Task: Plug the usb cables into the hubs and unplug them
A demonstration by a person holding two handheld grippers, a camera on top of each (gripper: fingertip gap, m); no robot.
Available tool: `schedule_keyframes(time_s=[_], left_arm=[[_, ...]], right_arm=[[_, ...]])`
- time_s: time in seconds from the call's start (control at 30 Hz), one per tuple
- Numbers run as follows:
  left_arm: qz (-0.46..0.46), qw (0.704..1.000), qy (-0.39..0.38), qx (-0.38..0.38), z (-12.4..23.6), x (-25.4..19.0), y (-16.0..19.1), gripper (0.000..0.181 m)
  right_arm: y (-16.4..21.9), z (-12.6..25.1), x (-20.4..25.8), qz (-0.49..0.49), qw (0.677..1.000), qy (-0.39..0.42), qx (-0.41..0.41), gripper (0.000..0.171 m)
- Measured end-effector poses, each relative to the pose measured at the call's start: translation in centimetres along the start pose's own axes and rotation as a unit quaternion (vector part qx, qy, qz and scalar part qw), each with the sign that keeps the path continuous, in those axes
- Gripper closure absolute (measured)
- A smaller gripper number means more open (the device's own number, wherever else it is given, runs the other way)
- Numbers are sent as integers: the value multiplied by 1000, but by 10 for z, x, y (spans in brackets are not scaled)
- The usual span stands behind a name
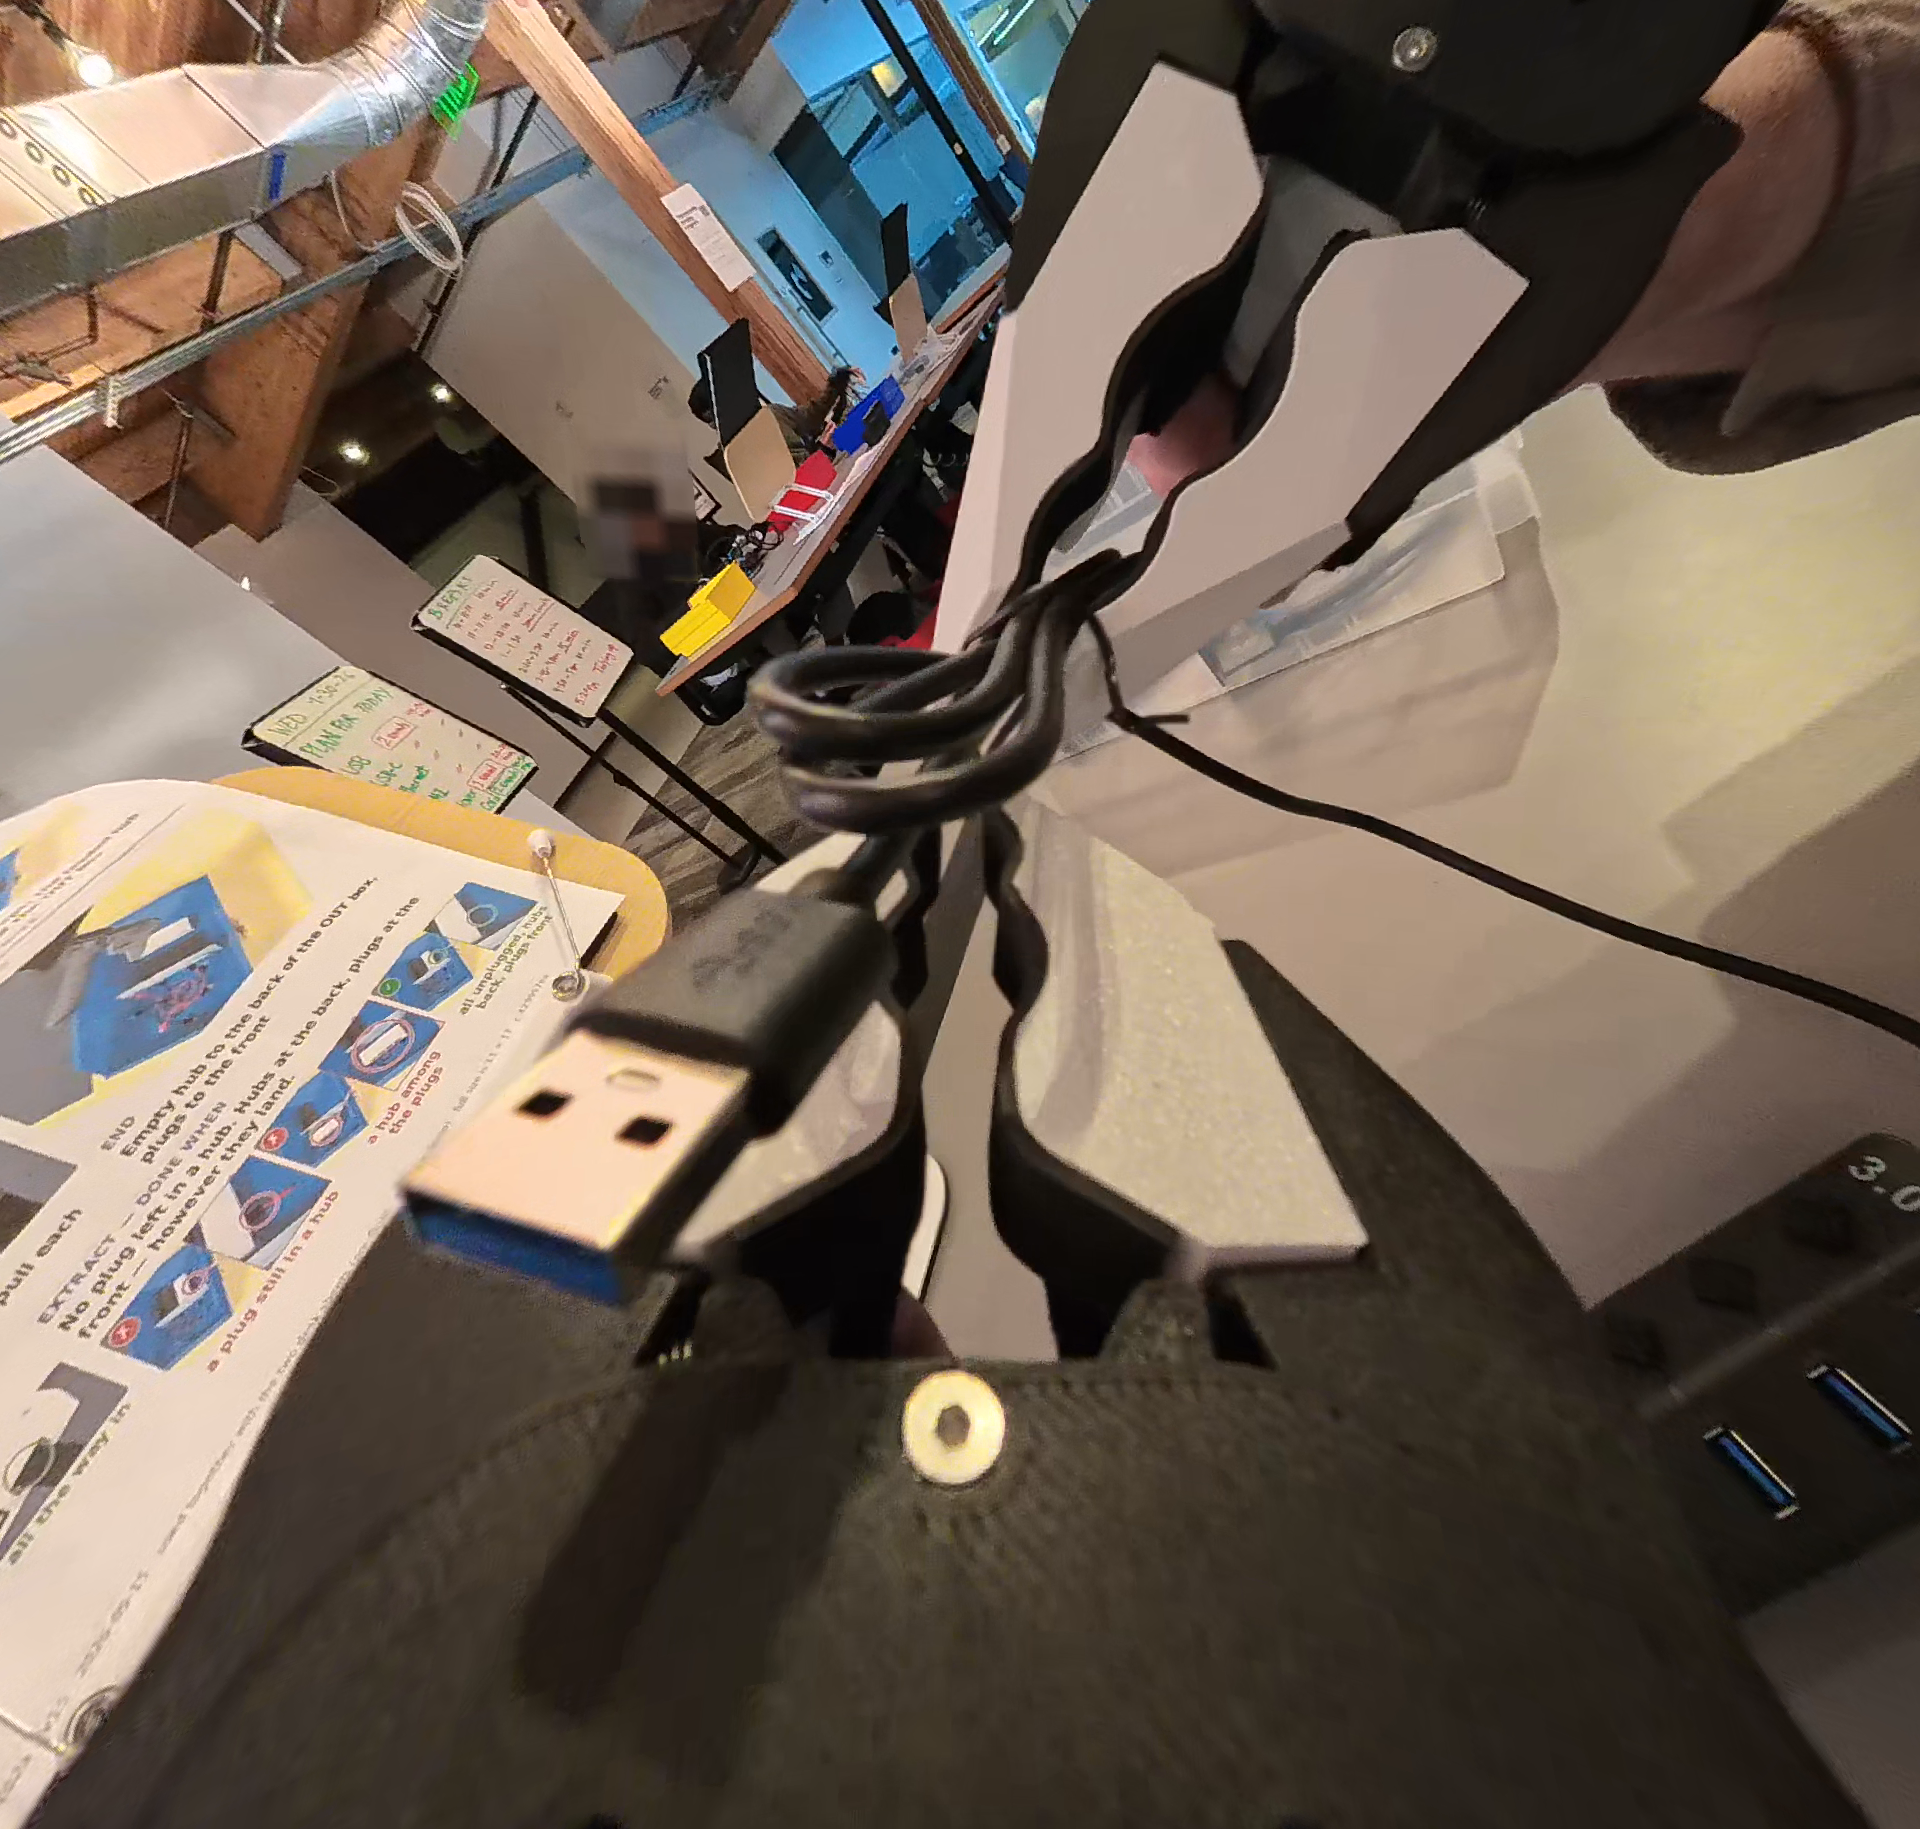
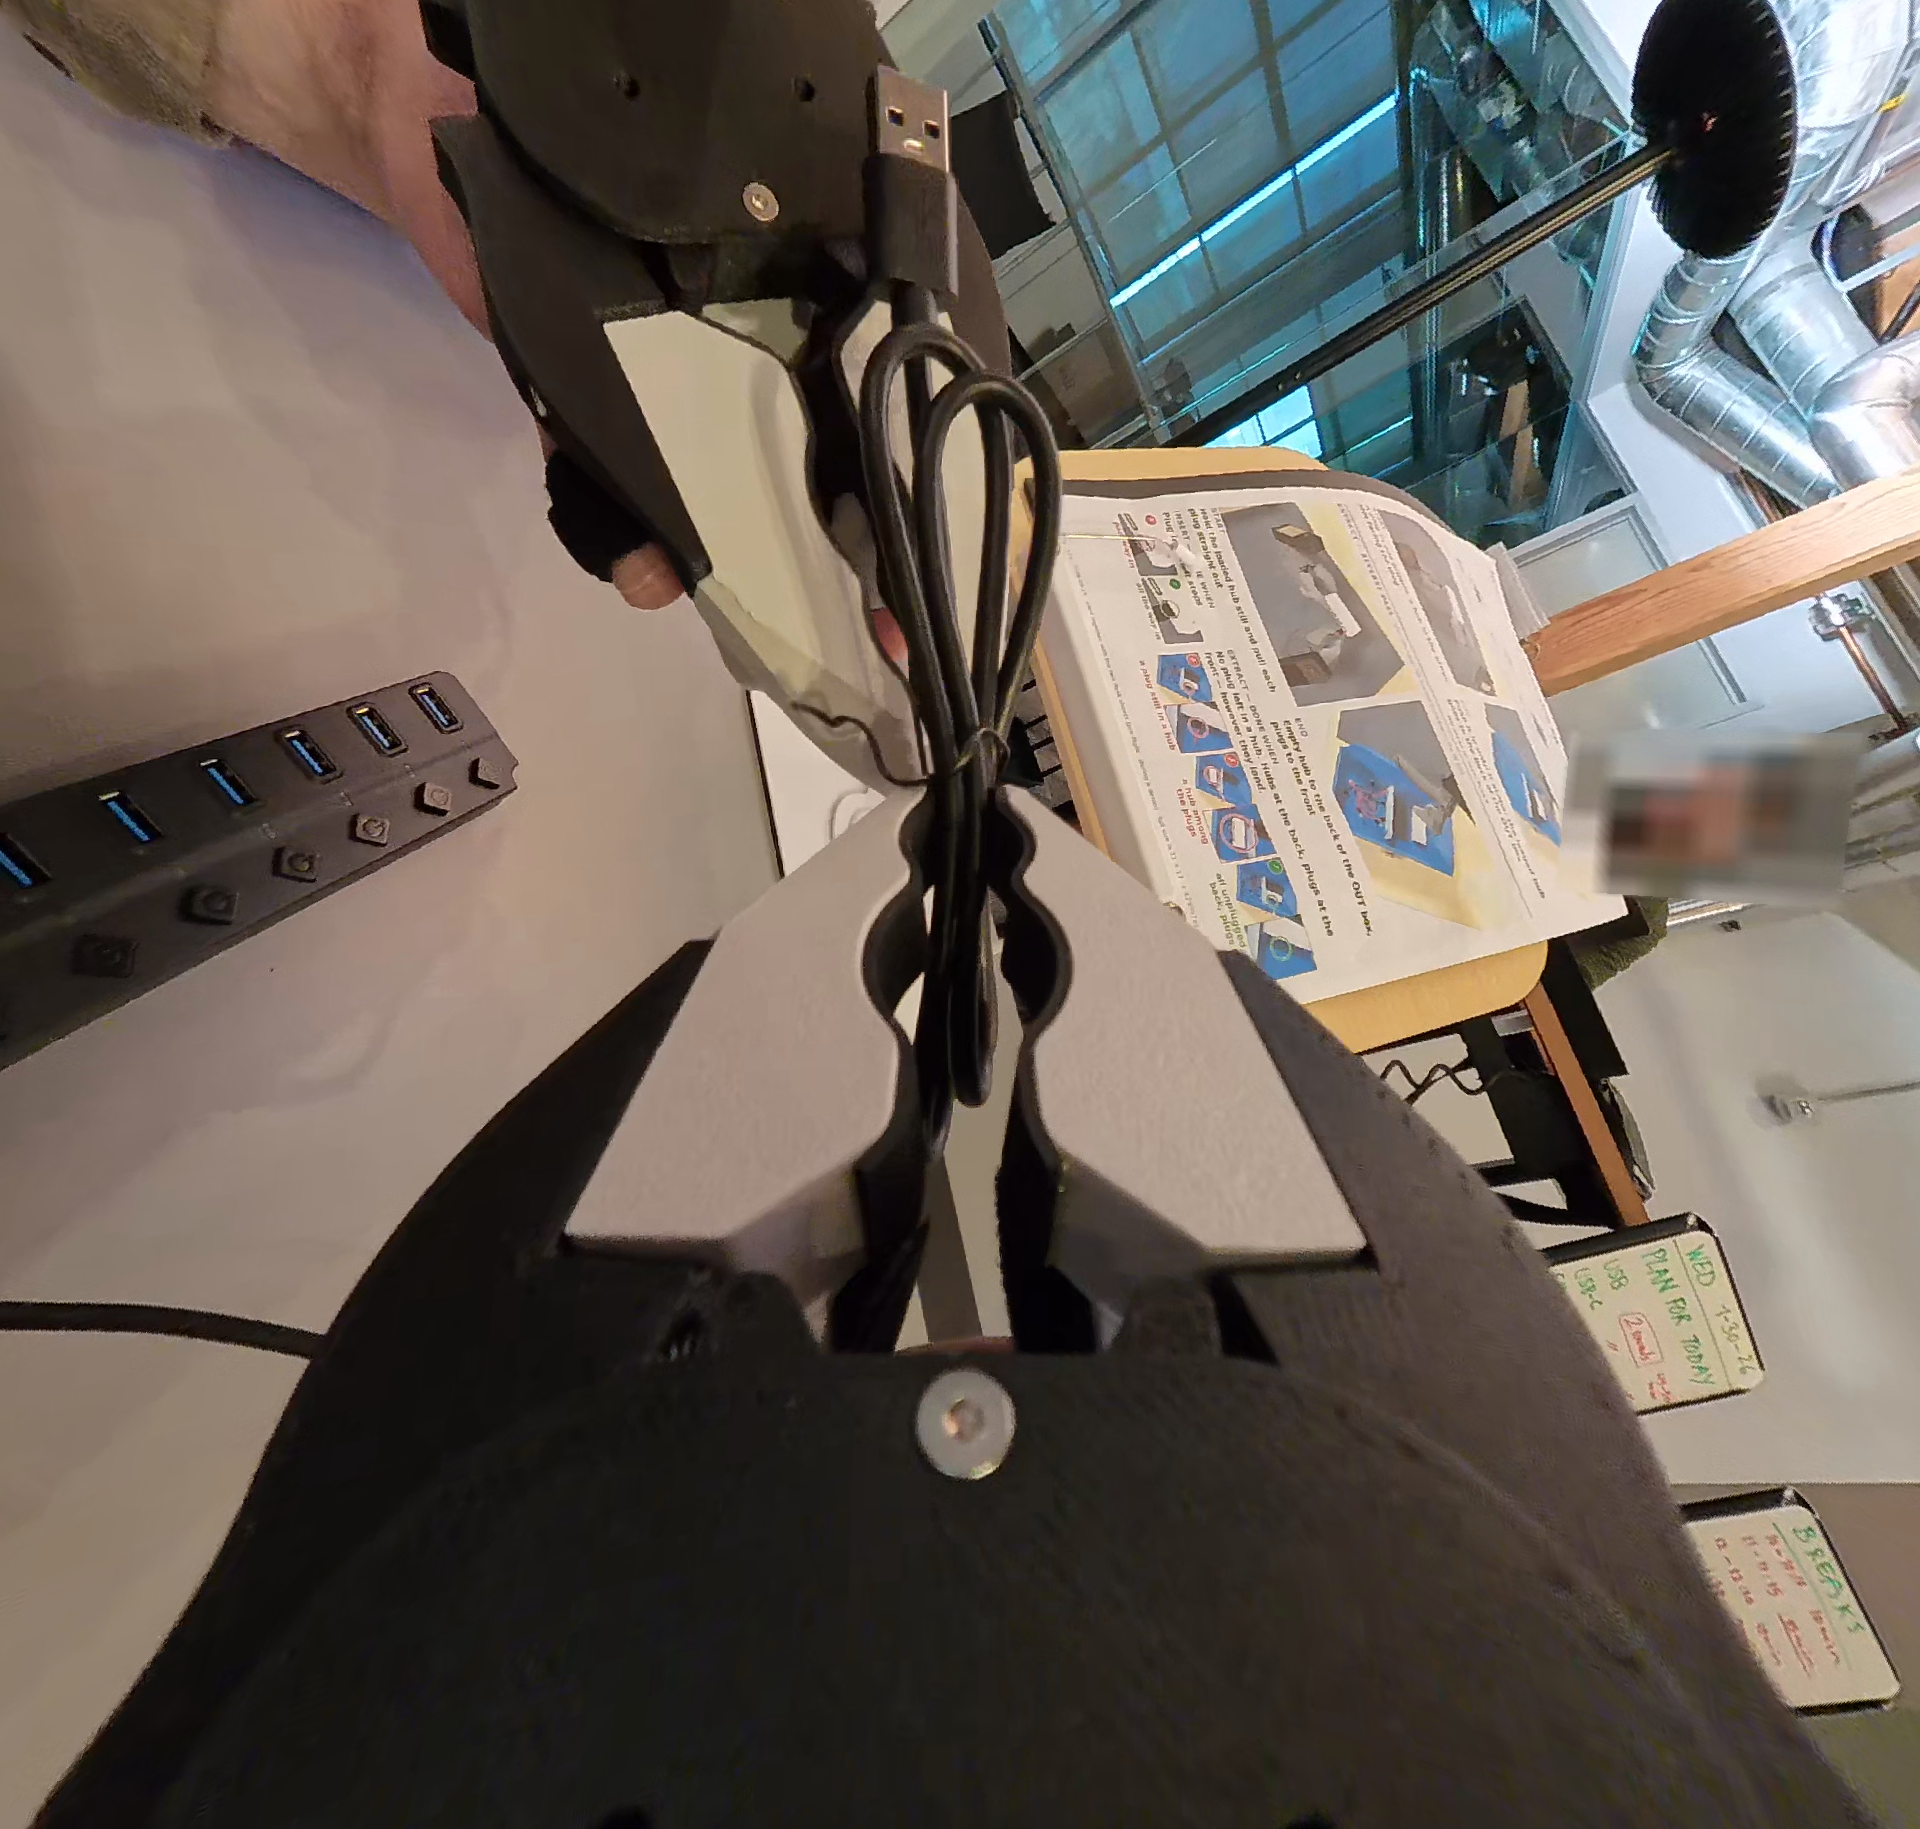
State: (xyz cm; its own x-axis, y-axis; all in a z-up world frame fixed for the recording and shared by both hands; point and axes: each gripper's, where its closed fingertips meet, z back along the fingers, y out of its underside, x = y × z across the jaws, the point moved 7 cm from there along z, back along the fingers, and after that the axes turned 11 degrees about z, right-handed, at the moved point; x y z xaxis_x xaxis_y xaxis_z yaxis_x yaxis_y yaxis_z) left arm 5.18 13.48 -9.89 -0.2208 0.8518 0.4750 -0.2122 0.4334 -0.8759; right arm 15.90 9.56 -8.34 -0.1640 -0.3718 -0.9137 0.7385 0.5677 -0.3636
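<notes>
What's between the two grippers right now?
The coiled black USB cable spans the gap: the right gripper pinches its tied bundle, the left gripper holds the plug end. Nothing else lies between them in the right wrist view.

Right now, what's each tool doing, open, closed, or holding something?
Left tool: closed on the USB cable, gripping just behind the plug.
Right tool: closed on the same cable's bundled loops.

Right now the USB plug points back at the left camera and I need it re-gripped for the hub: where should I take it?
Grip the moulded housing, across its broad flat faces, coming from the cable side. That leaves the metal shell free for a hub port; the right gripper holds the tied cable.
</notes>
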Motion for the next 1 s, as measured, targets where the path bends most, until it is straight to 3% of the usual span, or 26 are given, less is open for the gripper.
schedule_keyframes(time_s=[0.2, 0.43, 0.53, 0.73, 1.0], left_arm=[[34, 999, 25, 5, 3, -1, 5, 153], [230, 969, 92, -14, 16, -2, 6, 110], [270, 956, 112, -38, 17, -7, -1, 101], [279, 955, 77, -63, 2, -10, -10, 106], [262, 961, 46, -75, -1, -10, -11, 140]], right_arm=[[0, 1, -1, 0, 1000, 2, -1, 167], [1, 1, -1, 6, 1000, 3, 3, 167], [0, 0, -1, 7, 1000, 2, 2, 167], [0, -1, 1, 9, 1000, 0, 4, 166], [2, 0, -1, 6, 1000, 3, 6, 167]])
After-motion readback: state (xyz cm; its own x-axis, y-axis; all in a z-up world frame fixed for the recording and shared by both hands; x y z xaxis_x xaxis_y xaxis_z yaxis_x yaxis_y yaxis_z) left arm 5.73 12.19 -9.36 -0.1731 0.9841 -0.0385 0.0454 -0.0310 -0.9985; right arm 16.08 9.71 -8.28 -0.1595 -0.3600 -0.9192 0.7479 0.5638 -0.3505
